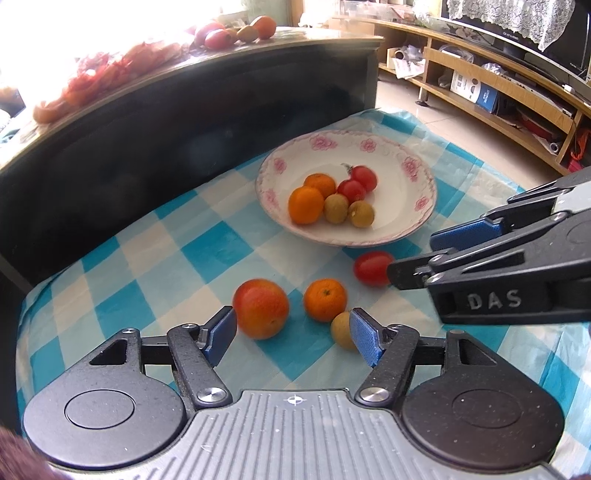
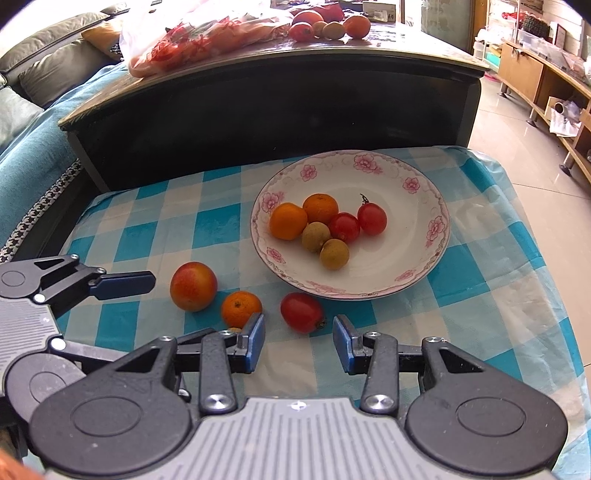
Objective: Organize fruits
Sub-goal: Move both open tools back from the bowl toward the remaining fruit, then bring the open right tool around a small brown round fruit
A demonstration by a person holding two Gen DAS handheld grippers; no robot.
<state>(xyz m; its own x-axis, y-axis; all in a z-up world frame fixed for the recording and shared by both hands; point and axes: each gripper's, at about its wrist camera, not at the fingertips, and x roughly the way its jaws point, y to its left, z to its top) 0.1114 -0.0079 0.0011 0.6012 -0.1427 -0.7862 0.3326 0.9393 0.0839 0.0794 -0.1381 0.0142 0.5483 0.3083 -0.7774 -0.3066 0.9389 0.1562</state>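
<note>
A white plate with a pink flower rim [image 1: 424, 177] [image 2: 437, 225] sits on the blue checked cloth and holds two mandarins, two longans and two cherry tomatoes. On the cloth in front of it lie a large red-orange fruit [image 1: 261, 308] [image 2: 193, 286], a mandarin [image 1: 325, 300] [image 2: 241, 308], a longan [image 1: 341, 328] and a red tomato [image 1: 371, 267] [image 2: 302, 312]. My left gripper [image 1: 293, 332] is open, with the large fruit and the mandarin just beyond its tips. My right gripper [image 2: 299, 330] [image 1: 417, 254] is open, its tips on either side of the tomato's near end.
A dark low table [image 2: 280, 96] stands right behind the cloth, carrying a red net bag [image 2: 192, 40] and more fruit [image 2: 332, 24]. A wooden TV cabinet [image 1: 498, 92] lines the right, with tiled floor [image 2: 517, 147] between. A sofa [image 2: 44, 66] is at left.
</note>
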